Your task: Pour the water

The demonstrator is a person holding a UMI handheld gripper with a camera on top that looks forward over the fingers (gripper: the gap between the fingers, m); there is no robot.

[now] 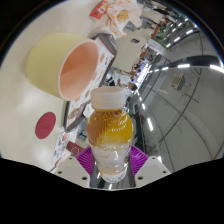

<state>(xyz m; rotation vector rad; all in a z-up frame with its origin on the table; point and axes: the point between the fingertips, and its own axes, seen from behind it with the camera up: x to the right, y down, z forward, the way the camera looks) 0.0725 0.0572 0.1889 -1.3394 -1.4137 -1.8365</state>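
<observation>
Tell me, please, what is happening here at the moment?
A person's handheld gripper is shut on a small clear bottle that holds amber liquid and has a white cap on. The bottle stands roughly upright between the purple pads, and nothing is coming out of it. Beyond it, up and to one side, is a pale yellow cup with a pinkish inside, its mouth turned toward the camera. Pouring has not yet begun.

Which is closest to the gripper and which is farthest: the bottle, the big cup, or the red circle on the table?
1. Bottle: standing between the gripper's fingers, amber liquid inside, white cap on.
2. Red circle: on the table, off to the left of the bottle.
3. Cup: beyond the bottle, up and left, its open mouth tipped toward the bottle.
</observation>
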